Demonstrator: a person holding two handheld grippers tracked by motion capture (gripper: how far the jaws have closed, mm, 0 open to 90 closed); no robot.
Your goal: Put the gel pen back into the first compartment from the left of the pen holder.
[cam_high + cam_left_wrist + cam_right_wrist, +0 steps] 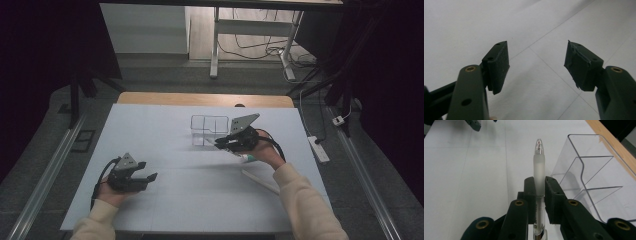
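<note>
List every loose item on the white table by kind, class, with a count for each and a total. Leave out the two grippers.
Pens: 2, one clamped in the right gripper, one lying on the table
Clear plastic organiser: 1
Total: 3

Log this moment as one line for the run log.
right claw: shut on pen, beside clear organizer | left claw: open, empty, over white table
</note>
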